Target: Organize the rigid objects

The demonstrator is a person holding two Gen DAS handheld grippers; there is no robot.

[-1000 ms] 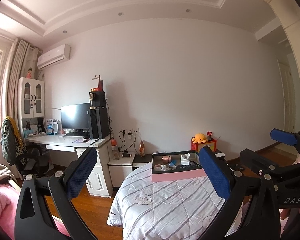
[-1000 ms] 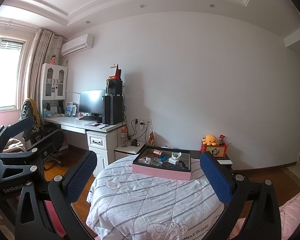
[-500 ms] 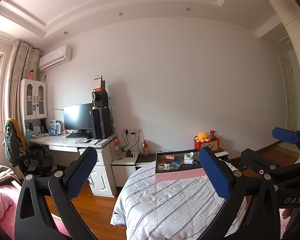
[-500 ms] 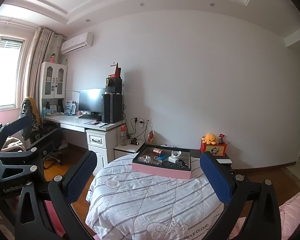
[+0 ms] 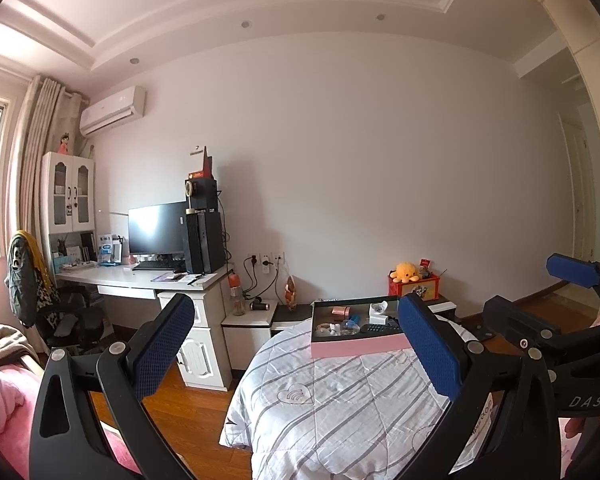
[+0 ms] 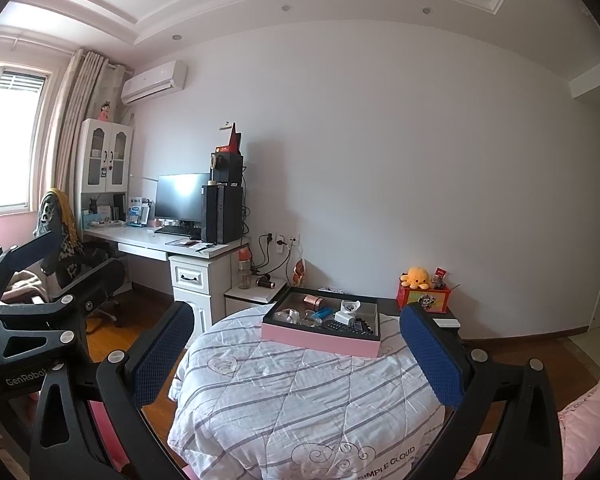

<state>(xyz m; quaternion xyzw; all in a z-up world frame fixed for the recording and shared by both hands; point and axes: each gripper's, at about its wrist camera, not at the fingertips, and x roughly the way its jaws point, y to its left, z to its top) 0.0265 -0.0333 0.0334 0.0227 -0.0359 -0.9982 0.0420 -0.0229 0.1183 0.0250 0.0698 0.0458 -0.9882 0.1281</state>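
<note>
Ahead, at frame centre, a pink box (image 6: 320, 338) holding small mixed items sits on a quilted table (image 6: 300, 400), well beyond the left gripper (image 5: 296, 344) and right gripper (image 6: 296, 344), both spread wide and empty.

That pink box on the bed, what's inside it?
The pink box holds a copper cylinder, a blue item, a white holder and a black calculator. Its near wall hides whatever lies against it.
</note>
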